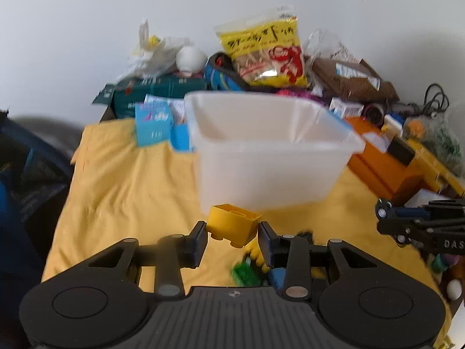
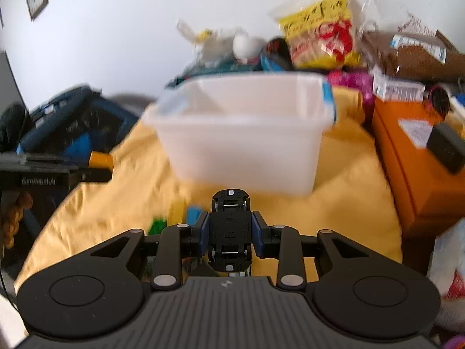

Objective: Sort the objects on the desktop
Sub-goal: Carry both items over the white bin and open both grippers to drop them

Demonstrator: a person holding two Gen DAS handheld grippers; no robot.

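Left fingers (image 1: 232, 237) grip yellow brick (image 1: 234, 226) | right fingers (image 2: 231, 234) clamp toy car (image 2: 230, 229) | white bin (image 1: 270, 148) ahead

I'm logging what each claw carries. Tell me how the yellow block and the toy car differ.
The yellow block is bright yellow and boxy; the toy car is black and elongated. The block sits tilted in the left claw, hollow side up; the car is gripped by its sides in the right claw, its underside with axles and wheels facing the camera. Both are held above the yellow cloth, short of the white bin.
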